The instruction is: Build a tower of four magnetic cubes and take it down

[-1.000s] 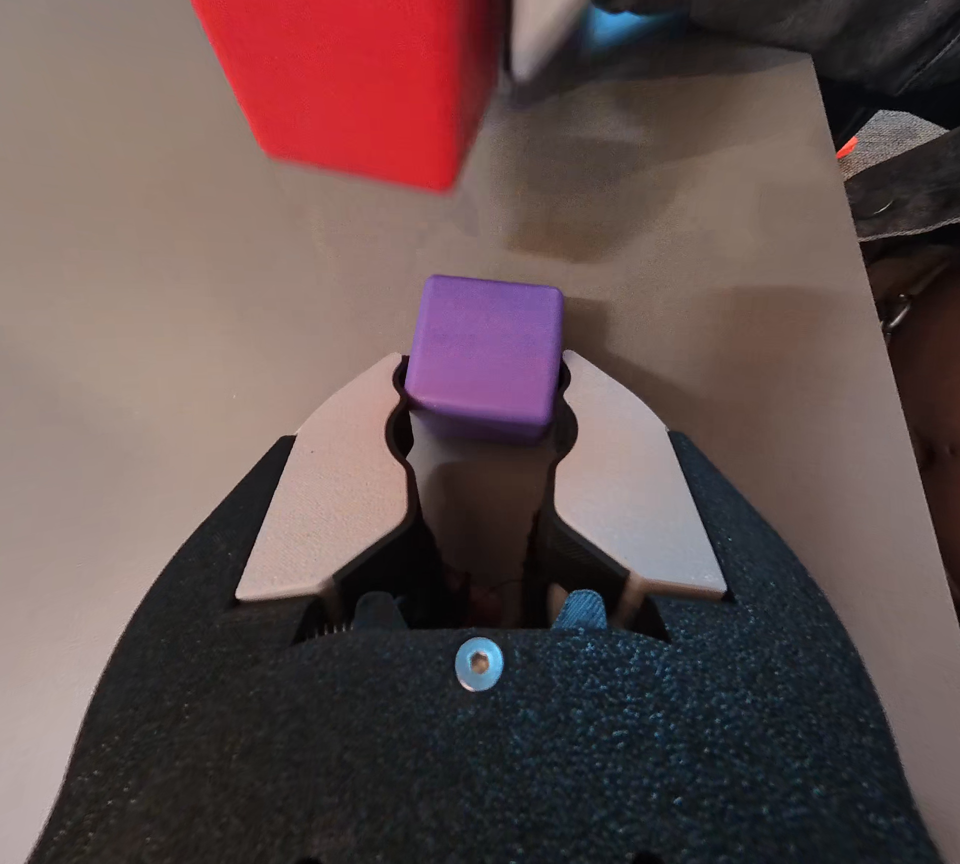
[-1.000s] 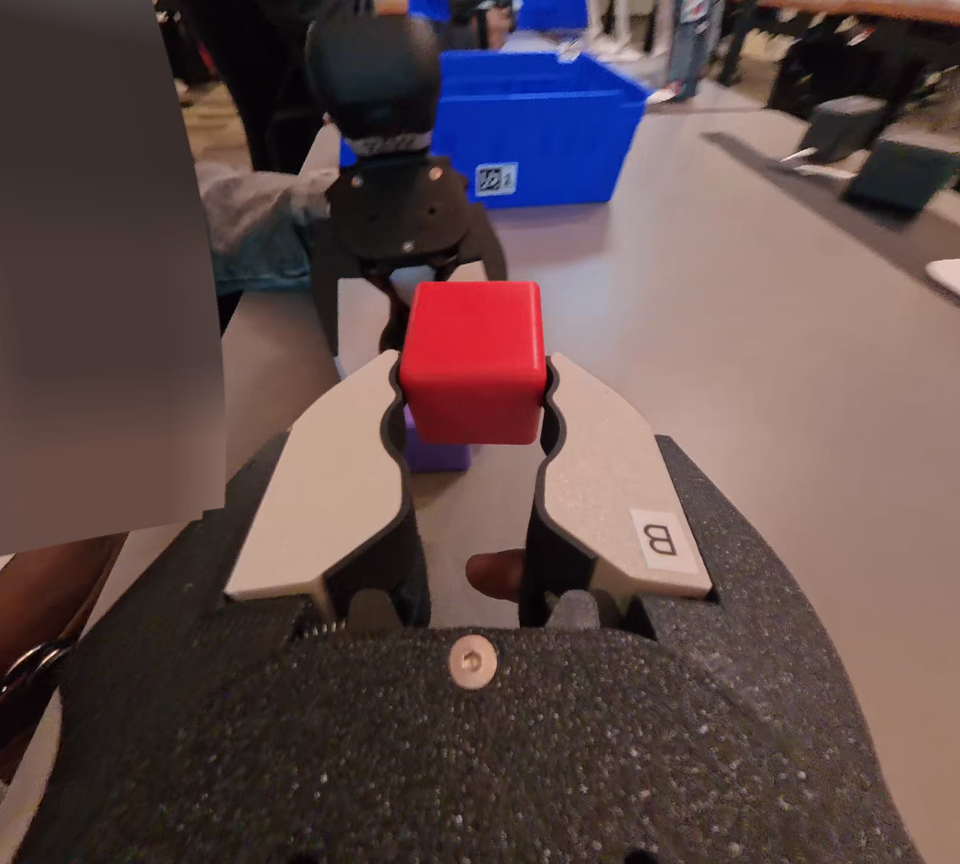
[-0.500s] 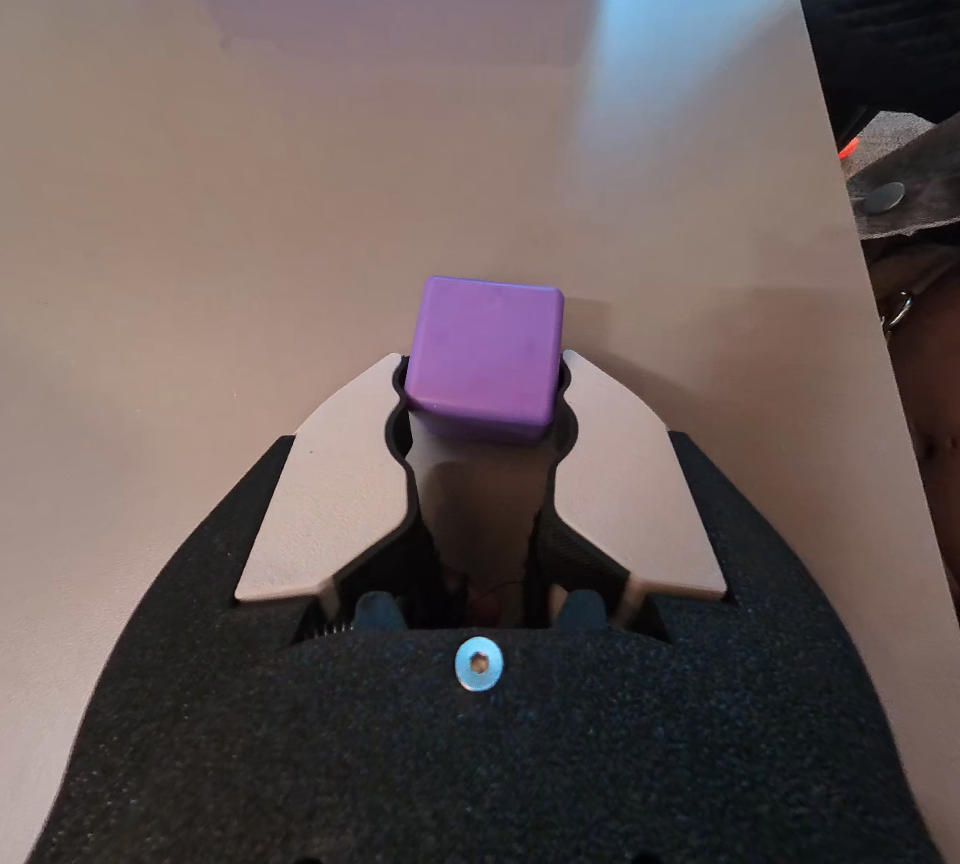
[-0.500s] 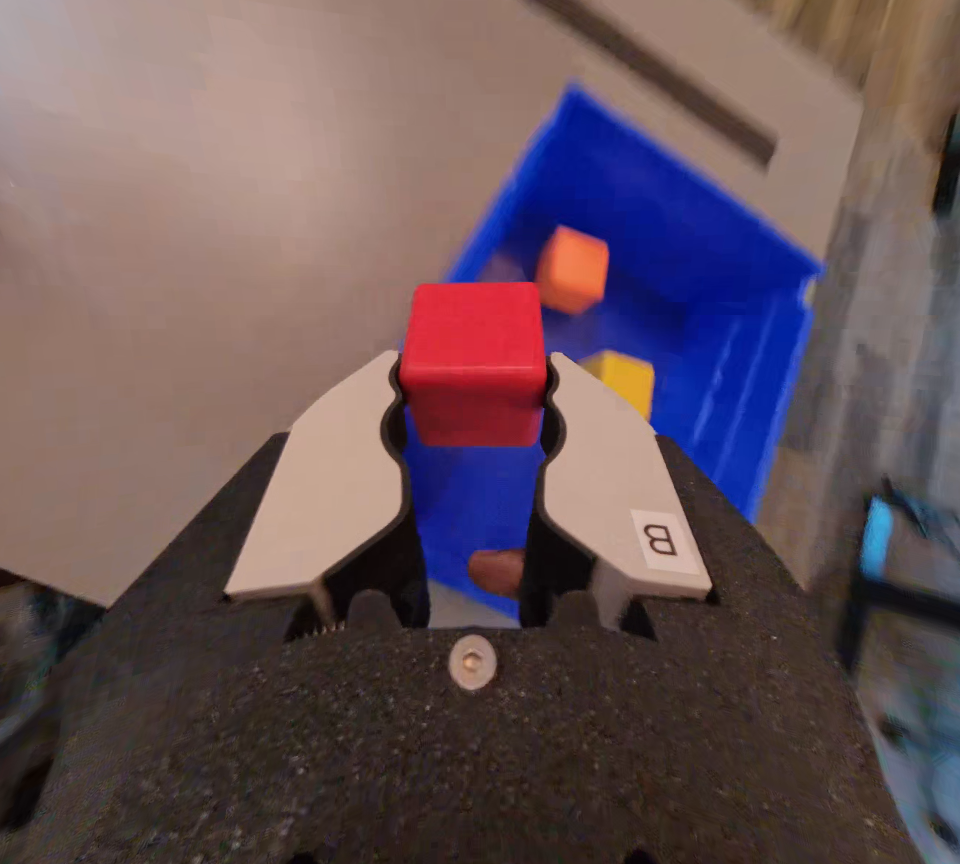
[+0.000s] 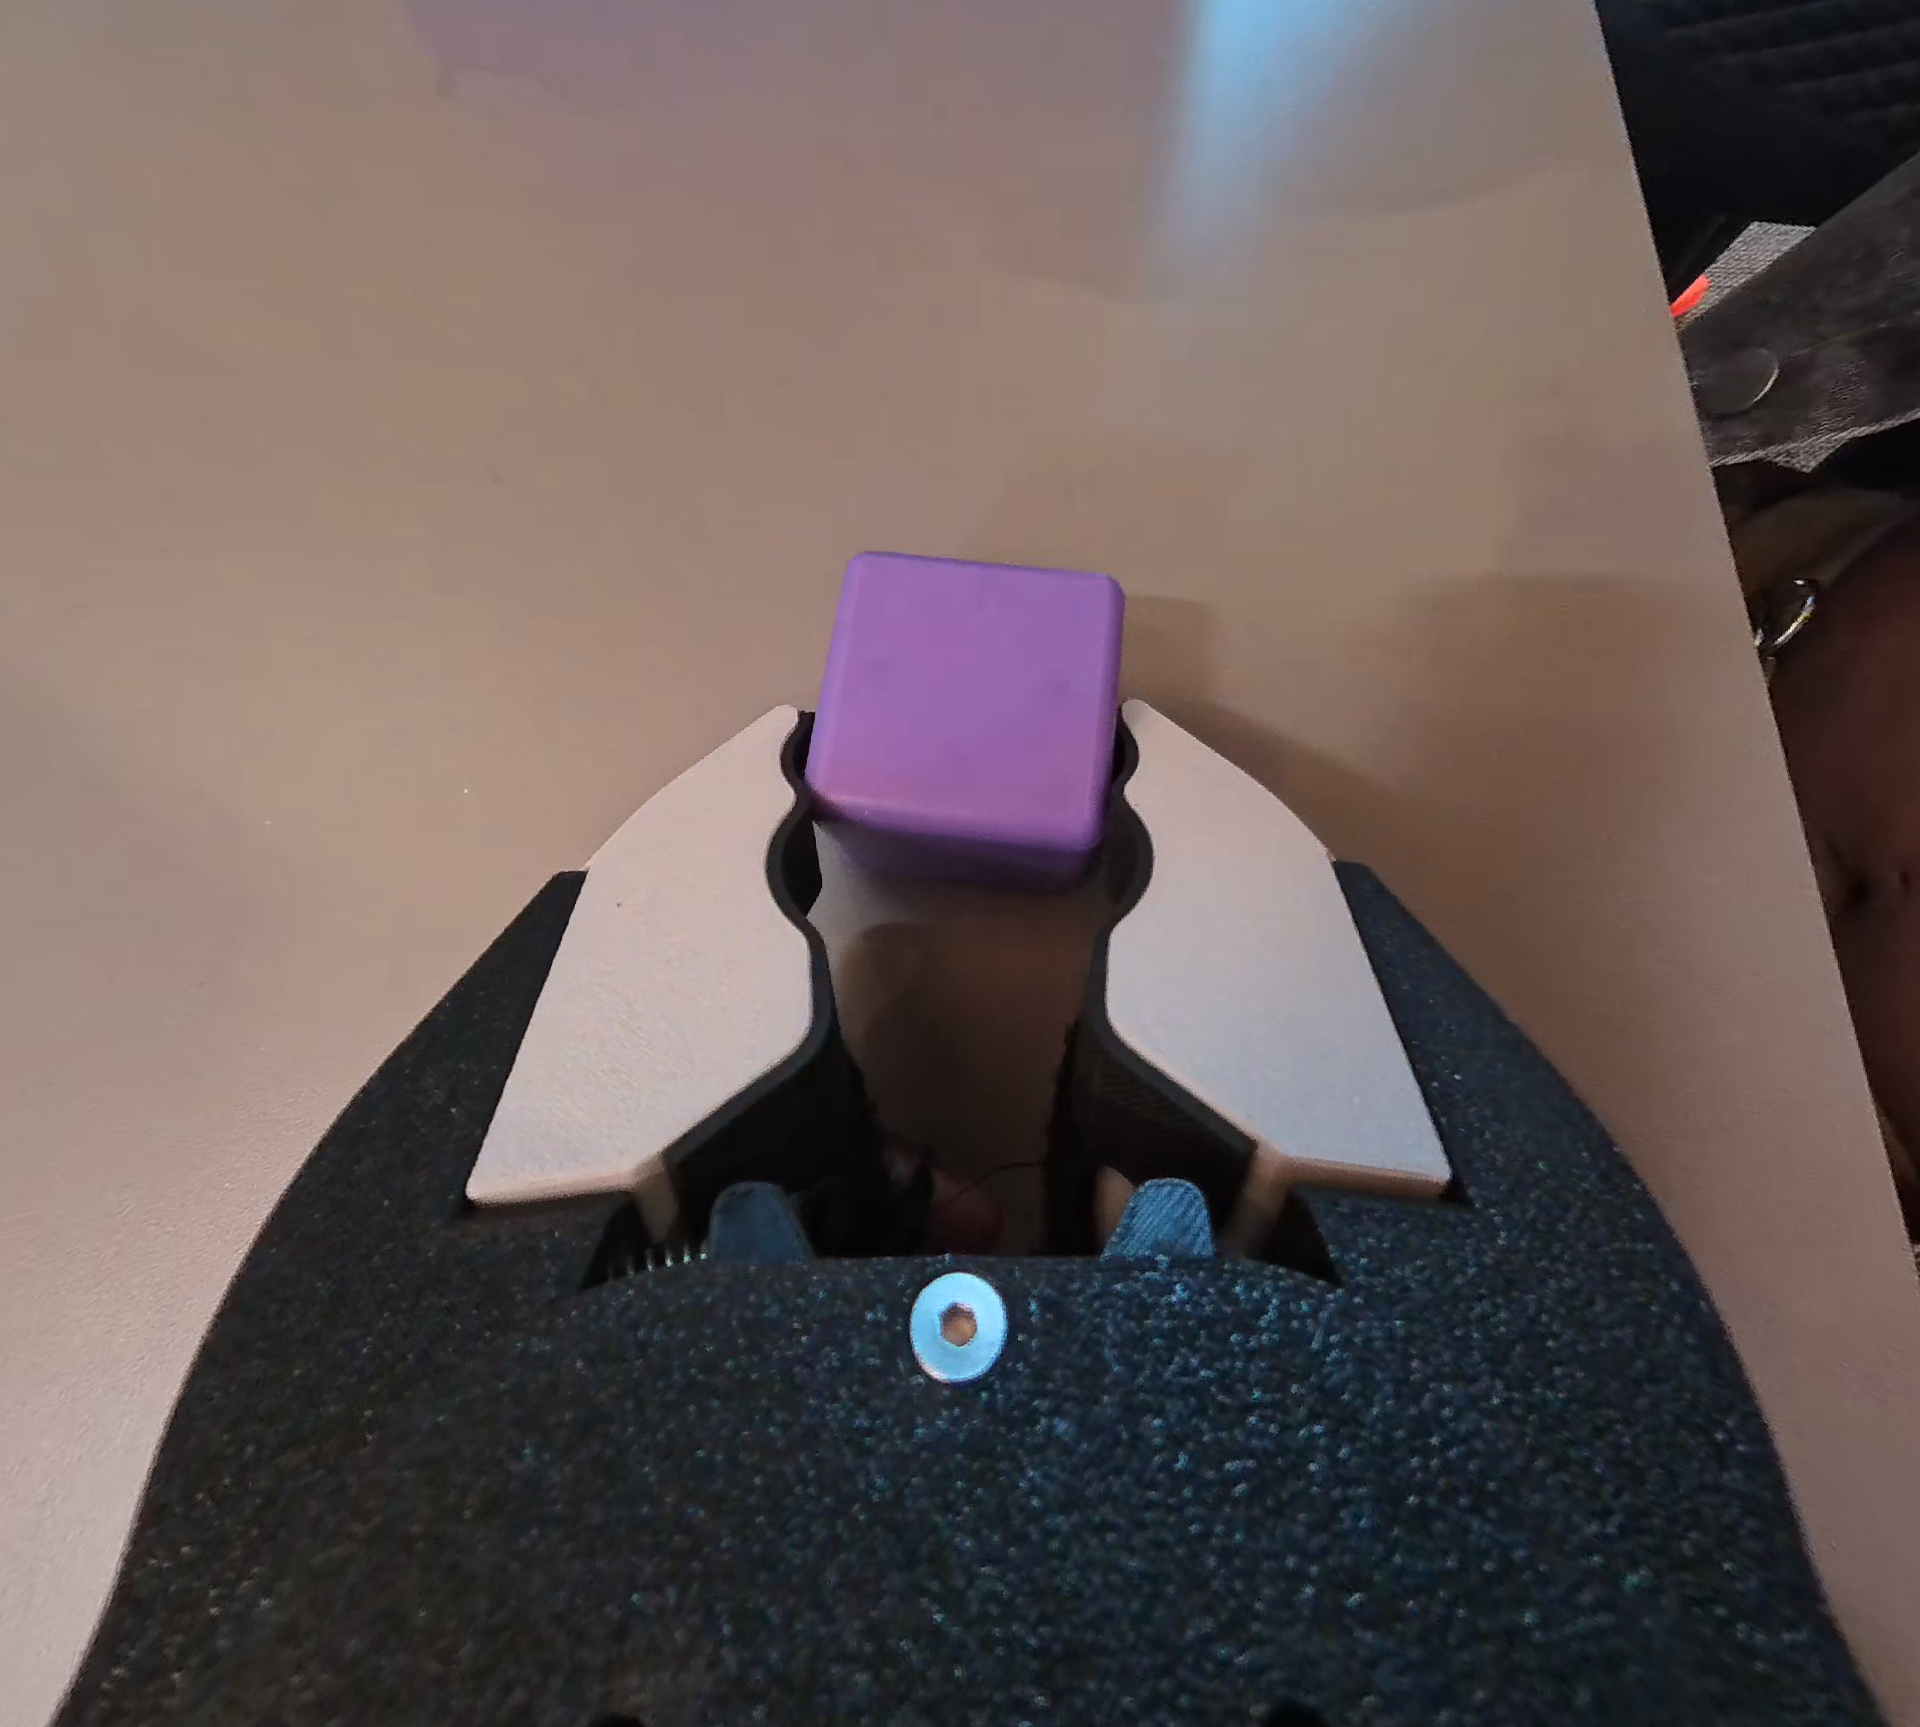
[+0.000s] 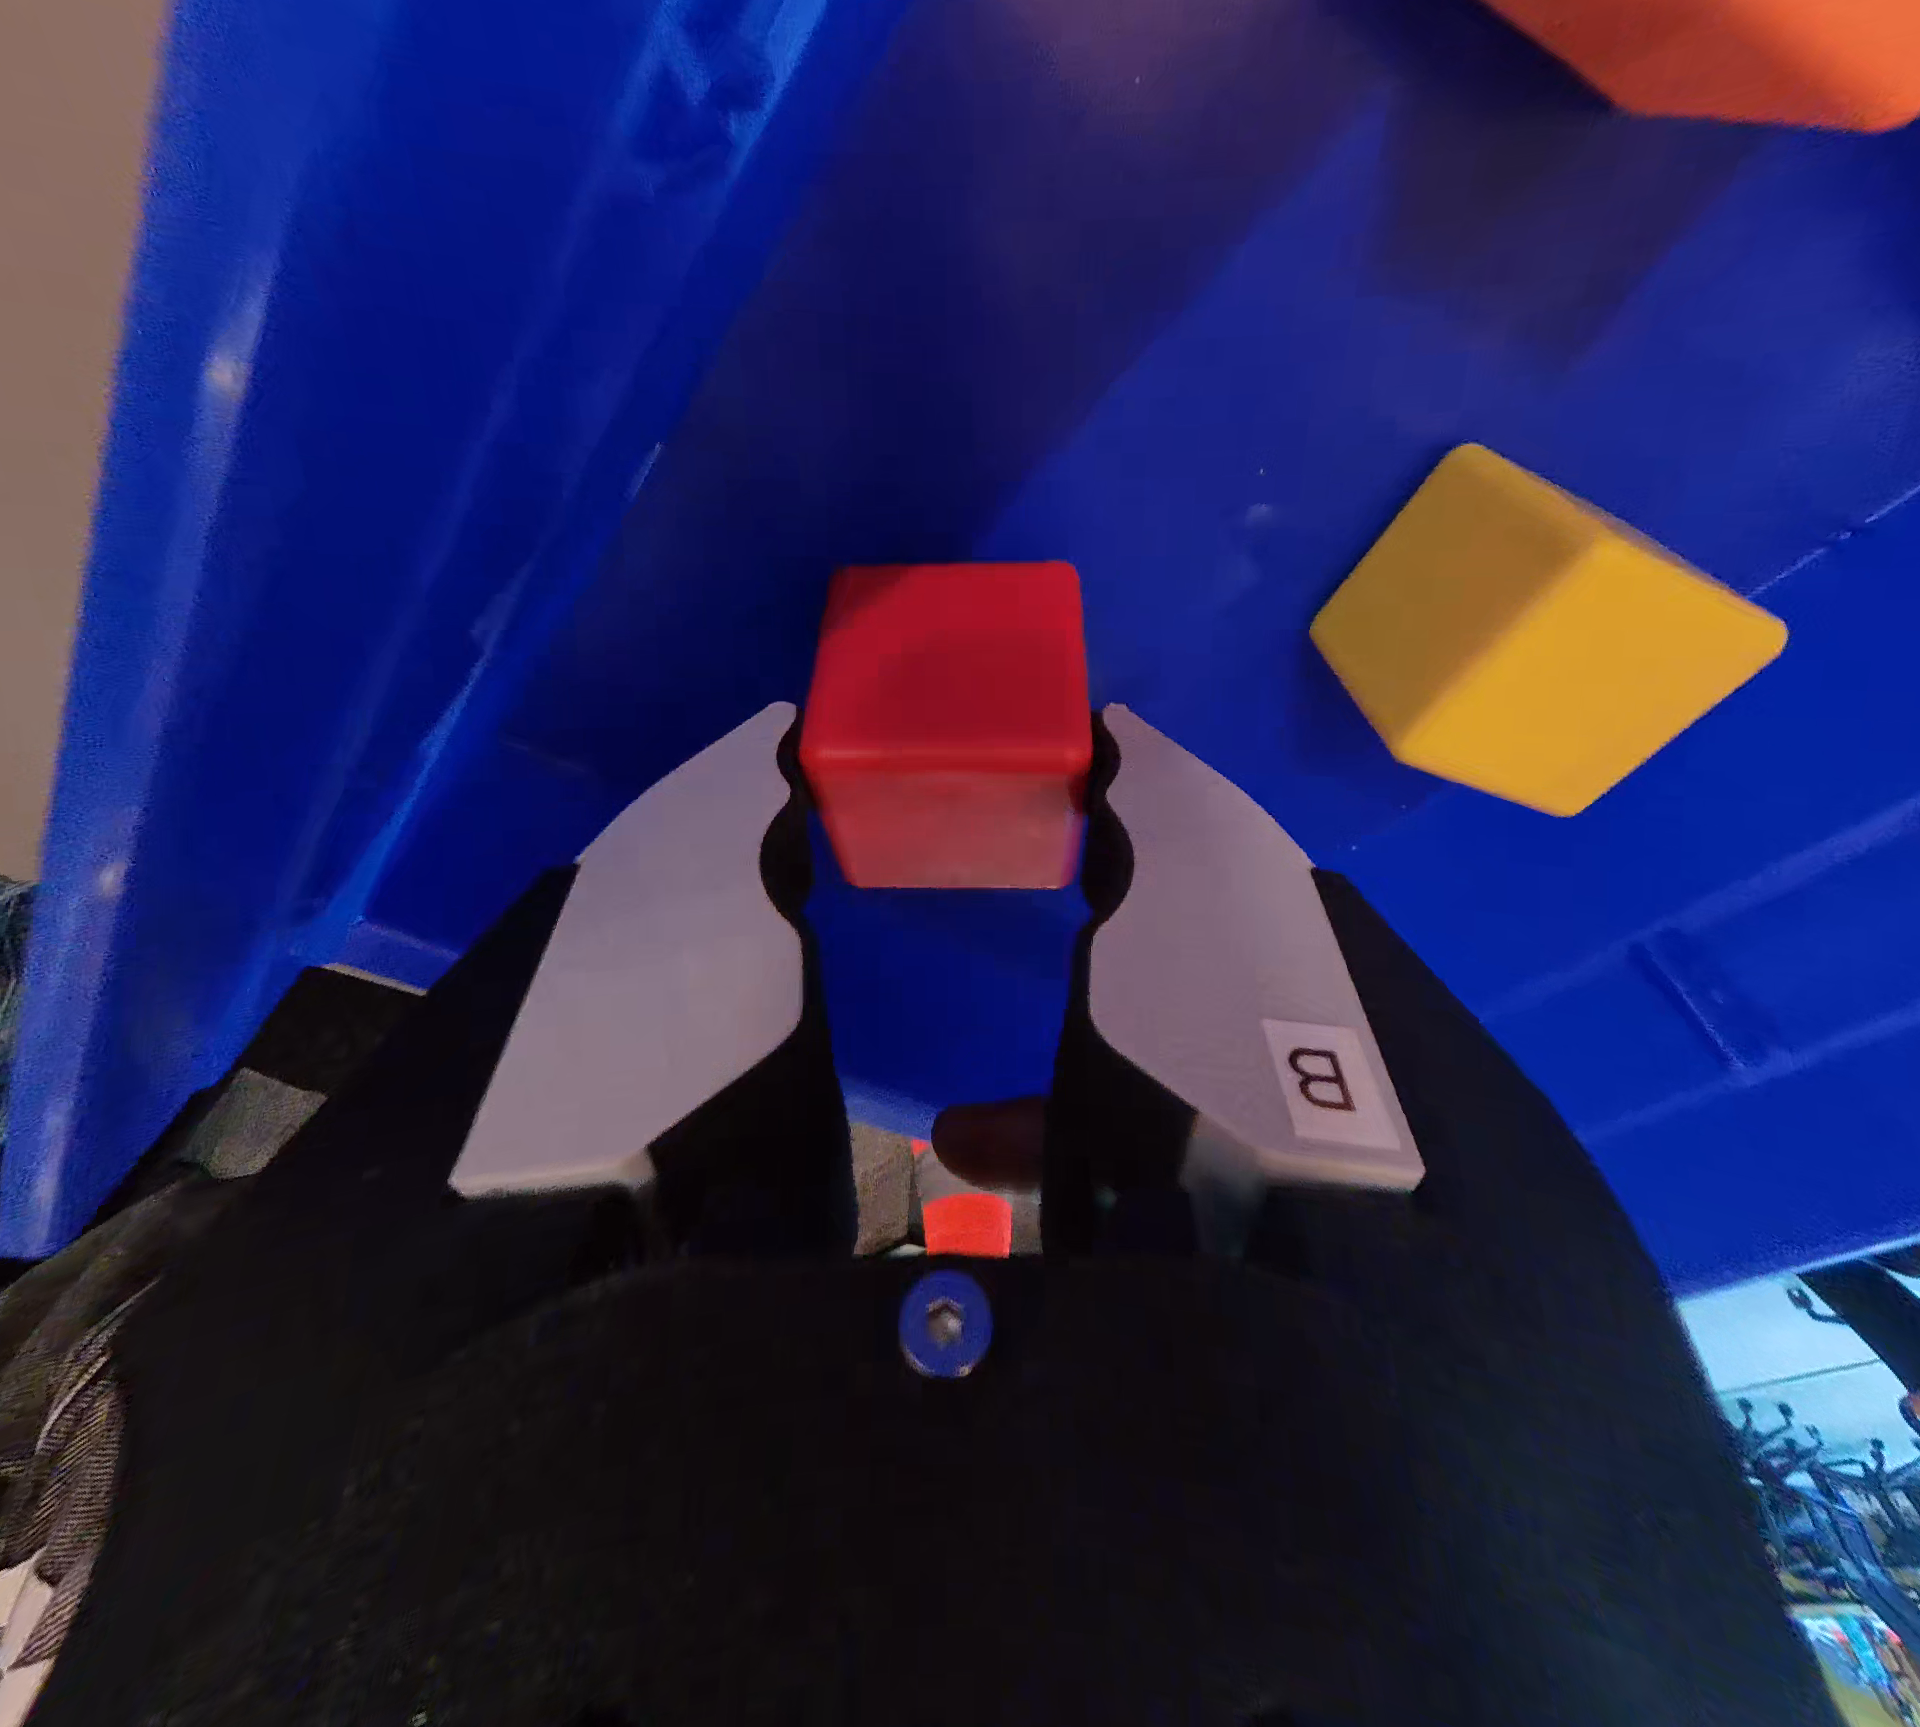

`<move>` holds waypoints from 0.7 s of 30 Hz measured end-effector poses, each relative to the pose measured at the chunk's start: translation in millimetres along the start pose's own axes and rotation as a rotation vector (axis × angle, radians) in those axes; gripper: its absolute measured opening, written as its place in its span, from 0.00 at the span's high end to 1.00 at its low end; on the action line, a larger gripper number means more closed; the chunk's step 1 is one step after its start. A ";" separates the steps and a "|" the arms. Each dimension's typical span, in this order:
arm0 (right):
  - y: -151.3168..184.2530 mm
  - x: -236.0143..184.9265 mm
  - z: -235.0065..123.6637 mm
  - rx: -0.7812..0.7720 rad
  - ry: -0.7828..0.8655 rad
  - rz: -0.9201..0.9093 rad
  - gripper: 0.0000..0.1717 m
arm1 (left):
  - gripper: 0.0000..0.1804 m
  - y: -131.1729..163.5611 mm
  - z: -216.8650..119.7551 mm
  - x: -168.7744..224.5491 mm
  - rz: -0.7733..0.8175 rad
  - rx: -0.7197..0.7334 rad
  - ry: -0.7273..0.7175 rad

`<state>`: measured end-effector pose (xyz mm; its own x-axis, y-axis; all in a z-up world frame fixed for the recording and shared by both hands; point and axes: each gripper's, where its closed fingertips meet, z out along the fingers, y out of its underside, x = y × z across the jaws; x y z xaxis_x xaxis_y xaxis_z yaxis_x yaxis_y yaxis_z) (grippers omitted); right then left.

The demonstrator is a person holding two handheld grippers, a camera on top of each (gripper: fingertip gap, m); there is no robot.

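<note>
Left wrist view – my left gripper (image 5: 961,732) clamps the purple cube (image 5: 961,711) on the table (image 5: 416,430); my right gripper (image 6: 945,732) grips the red cube (image 6: 948,690) inside the blue bin (image 6: 520,223) – yellow cube (image 6: 1538,628) at 3 o'clock

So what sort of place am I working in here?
Probably a lab or workshop bench rather than a home: a plain grey table, a blue plastic storage bin holding loose cubes, and cluttered equipment at the right wrist view's lower right corner.
</note>
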<state>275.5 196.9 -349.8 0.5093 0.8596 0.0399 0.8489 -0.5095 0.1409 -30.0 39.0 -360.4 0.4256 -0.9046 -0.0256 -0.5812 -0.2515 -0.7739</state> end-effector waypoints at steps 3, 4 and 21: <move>-6.8 2.4 3.6 0.019 0.013 -0.021 0.71 | 0.71 -0.3 -0.2 0.2 0.001 0.000 0.001; -8.5 3.7 3.0 0.035 0.021 -0.021 0.71 | 0.71 -0.4 -0.2 0.2 0.002 0.000 0.001; -128.3 -269.2 -147.7 1.256 -0.384 -0.718 0.65 | 0.71 -1.8 -0.9 0.7 0.003 0.000 0.006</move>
<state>8.6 36.5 -232.5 -0.2224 0.9737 0.0494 0.3912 0.1355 -0.9103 -29.3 38.4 -358.4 0.4198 -0.9073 -0.0246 -0.5825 -0.2485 -0.7739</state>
